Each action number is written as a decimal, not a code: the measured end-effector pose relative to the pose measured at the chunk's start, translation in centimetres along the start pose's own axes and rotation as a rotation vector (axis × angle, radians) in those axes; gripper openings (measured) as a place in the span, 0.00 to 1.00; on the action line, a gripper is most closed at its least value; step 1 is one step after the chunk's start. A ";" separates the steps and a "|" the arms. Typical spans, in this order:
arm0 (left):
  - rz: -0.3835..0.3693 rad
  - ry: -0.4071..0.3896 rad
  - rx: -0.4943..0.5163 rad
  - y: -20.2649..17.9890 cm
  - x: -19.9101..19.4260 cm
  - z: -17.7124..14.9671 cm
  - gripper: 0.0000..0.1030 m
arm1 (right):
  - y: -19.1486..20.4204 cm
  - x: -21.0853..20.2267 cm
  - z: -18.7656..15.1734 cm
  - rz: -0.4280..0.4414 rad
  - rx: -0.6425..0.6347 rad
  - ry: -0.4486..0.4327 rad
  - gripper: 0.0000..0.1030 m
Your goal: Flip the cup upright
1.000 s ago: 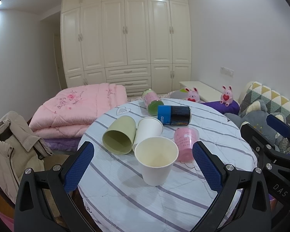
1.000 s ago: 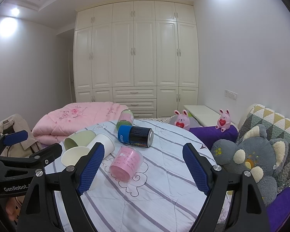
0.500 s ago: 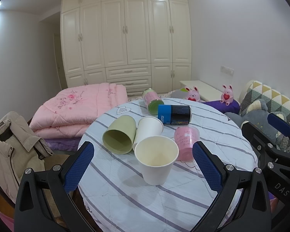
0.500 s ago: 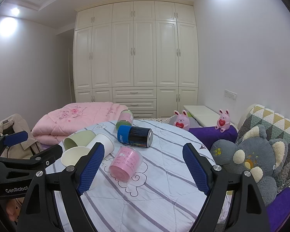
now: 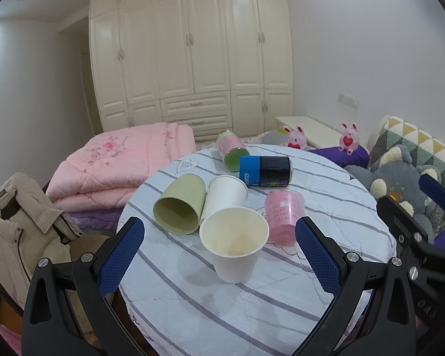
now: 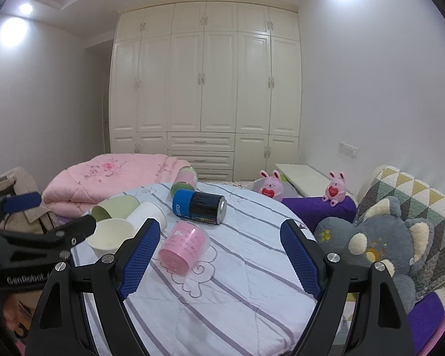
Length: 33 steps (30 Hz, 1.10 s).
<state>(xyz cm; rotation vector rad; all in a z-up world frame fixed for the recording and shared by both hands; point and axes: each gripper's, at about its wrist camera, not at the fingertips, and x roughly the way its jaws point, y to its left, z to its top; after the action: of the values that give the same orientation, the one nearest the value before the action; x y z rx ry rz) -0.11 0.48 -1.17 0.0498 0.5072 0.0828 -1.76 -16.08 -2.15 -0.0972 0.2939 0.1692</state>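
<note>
Round table (image 5: 281,311) under a pale cloth with grey stripes, and it fills the middle of both views. Behind it, a wall of cream wardrobes (image 5: 192,59); to the left a folded pink quilt (image 5: 118,166) and a beige coat (image 5: 17,225) on a chair; to the right a grey plush (image 6: 379,237), a patterned cushion (image 5: 415,142) and two pink bunnies (image 6: 271,188) on a purple seat. On the cloth, one paper cup (image 5: 233,244) stands upright, mouth open to the ceiling, near the table's front-left part. Just behind it, touching side by side, a green cup (image 5: 181,204) and a white cup (image 5: 227,191) lie tipped over. The pink cup (image 5: 283,218) lies on its side just right of the upright one, base toward the left camera. Farther back a black can (image 5: 265,171) with a blue band lies flat, and a jar (image 5: 231,148) lies at the far edge. Left gripper (image 5: 219,255) is spread wide, pads either side of the upright cup and clear of it, holding nothing. Right gripper (image 6: 219,258) is spread wide too, empty, with the pink cup just inside its left pad (image 6: 139,255). The cloth's front and right stretches show bare stripes out to the rim; the far-left edge is crowded by the tipped cups.
</note>
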 end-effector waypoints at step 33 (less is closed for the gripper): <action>0.039 -0.003 0.059 -3.5 0.7 1.8 1.00 | -2.6 0.8 0.5 0.031 0.147 0.020 0.82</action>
<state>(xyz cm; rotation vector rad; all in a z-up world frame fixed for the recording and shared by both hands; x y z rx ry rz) 1.66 -2.93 -0.18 0.1177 0.5055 0.1062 -0.41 -18.45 -1.76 0.0510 0.3271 0.1772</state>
